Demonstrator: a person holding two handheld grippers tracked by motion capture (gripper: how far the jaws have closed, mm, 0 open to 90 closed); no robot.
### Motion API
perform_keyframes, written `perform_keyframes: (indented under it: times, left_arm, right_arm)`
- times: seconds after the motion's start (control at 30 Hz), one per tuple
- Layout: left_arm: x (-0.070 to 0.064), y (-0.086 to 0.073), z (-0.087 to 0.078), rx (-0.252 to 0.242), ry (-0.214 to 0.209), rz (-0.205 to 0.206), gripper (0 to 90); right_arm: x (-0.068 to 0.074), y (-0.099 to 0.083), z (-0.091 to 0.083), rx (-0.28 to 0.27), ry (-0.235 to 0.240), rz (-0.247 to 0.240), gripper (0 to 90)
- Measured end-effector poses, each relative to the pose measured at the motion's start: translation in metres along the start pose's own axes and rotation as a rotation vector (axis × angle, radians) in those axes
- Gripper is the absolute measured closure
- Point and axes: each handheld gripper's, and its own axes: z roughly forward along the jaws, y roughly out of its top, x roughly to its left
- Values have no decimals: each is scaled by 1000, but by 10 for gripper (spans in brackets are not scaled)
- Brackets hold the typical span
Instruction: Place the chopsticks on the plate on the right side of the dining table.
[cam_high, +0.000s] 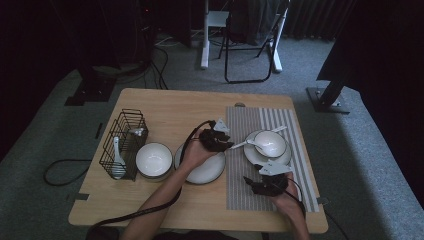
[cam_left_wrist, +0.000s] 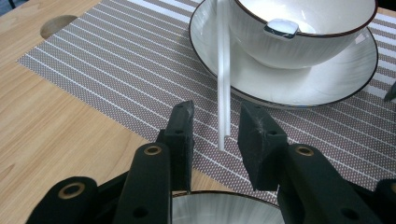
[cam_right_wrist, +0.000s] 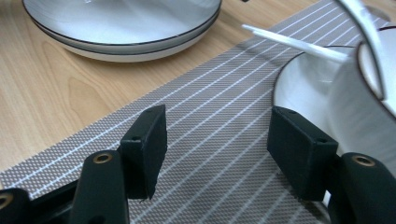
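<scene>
over the striped placemat, the left hand-held gripper straddles the spoon handle, jaws apart; right hand-held gripper open.

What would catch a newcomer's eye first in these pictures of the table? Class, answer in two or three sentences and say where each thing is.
The white spoon stands out: its handle sticks out of the bowl on the striped mat, ending between the open jaws of the left gripper. The right gripper hovers open over the mat's near part. At the table's left stands a black wire basket.

Mat grey, white-striped — bowl white, dark-rimmed.
</scene>
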Motion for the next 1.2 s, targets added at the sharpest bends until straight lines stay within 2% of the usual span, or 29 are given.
perform_keyframes:
  times: [0.23,0.4,0.83,0.9,0.93,1.2]
  left_arm:
    - [0,-1,-2,-5,-2,-3,664]
    - [0,-1,-2,-9,-4,-4,660]
    - [0,0,-4,-20,-5,-10,646]
    - [0,0,-4,-20,-5,-9,645]
    - [0,1,-4,-21,-6,-8,645]
    - [0,3,-6,-28,-6,-10,640]
  right_arm:
    - [-14,5,-11,1,-29,-24,367]
    - [-21,8,-17,-2,-24,-41,358]
    - [-42,26,-33,17,-47,-129,347]
    - [-42,26,-33,17,-47,-129,347]
    - [-49,31,-39,12,-56,-148,347]
    - [-68,38,-43,-4,-76,-131,347]
